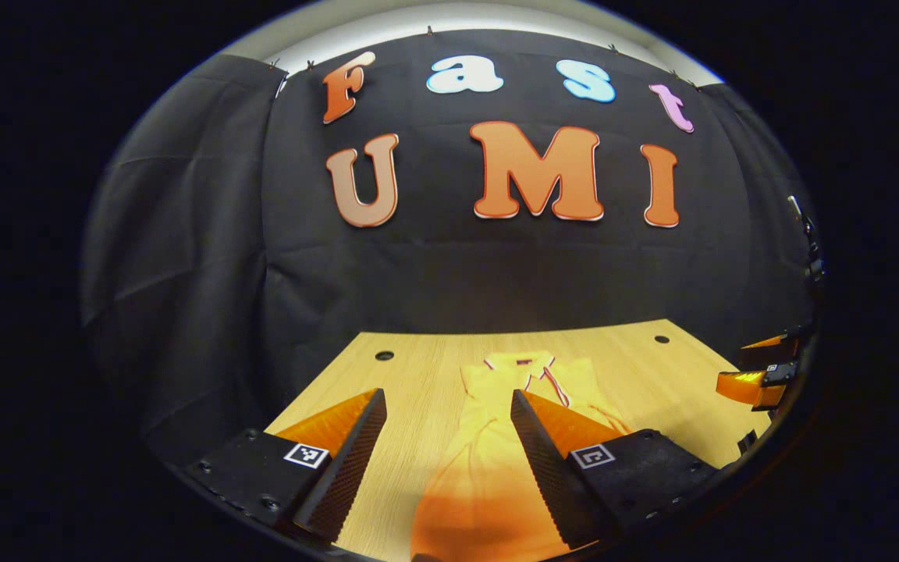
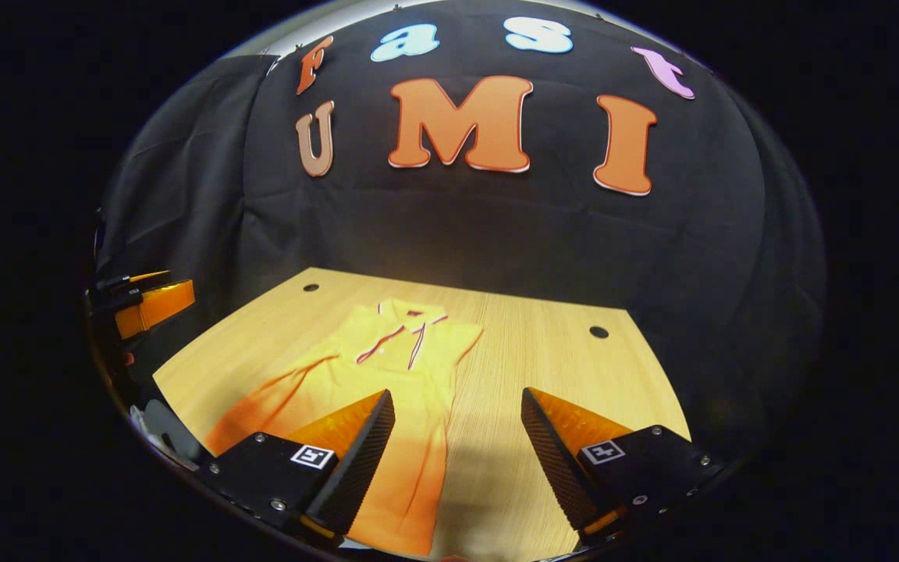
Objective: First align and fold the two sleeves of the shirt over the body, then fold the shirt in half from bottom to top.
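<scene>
Left hand-held gripper (image 1: 446, 437) spread wide, fingers apart, nothing between them, hovering above the near end of the shirt (image 1: 496, 460). Right hand-held gripper (image 2: 457, 437) likewise released, jaws parted and empty, poised over the near right edge of the shirt (image 2: 387, 390) and the bare wood beside it. Just beyond the fingers, yellow-orange shirt lying flat on the light wooden tabletop (image 1: 410, 382), hem toward the cameras, collar with dark-and-white trim at the far end. Seen from the right gripper view, body narrow, one sleeve area spreading out toward the left, some creases running along the fabric. Off to the side in each view, the other gripper at the picture's edge, well apart from the shirt. Farther on, small dark round holes (image 2: 598, 332) near the tabletop's (image 2: 559, 367) back corners. Behind that, black cloth wall (image 1: 184, 234), draped and wrinkled.
</scene>
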A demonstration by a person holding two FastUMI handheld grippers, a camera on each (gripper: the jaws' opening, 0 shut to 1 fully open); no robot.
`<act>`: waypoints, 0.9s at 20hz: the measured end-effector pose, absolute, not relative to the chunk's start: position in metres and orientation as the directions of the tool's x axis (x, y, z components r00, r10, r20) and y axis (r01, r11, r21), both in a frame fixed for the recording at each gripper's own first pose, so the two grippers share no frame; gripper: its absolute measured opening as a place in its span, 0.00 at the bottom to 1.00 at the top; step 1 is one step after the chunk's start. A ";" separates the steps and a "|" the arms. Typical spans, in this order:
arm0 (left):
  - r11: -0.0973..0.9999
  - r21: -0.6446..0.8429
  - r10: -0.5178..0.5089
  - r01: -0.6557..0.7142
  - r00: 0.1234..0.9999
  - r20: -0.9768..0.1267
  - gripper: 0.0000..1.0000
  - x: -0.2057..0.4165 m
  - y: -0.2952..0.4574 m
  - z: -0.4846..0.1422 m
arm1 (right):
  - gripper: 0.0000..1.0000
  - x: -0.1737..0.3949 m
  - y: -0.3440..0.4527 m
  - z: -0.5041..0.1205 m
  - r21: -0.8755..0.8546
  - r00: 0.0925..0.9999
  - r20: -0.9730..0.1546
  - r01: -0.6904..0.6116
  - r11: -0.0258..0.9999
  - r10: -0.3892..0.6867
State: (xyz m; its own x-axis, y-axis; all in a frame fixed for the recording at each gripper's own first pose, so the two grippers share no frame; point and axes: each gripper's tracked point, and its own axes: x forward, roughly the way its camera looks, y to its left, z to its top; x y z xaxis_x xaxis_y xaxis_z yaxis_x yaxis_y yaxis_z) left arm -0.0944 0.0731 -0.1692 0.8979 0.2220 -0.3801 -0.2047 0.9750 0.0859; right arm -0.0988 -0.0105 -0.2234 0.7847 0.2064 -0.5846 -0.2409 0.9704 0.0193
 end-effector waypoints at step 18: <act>0.967 -0.062 0.028 -0.246 0.347 -0.937 0.99 -0.190 0.058 -0.309 | 0.99 -0.234 0.013 -0.382 0.186 0.288 -0.923 -0.249 0.950 0.256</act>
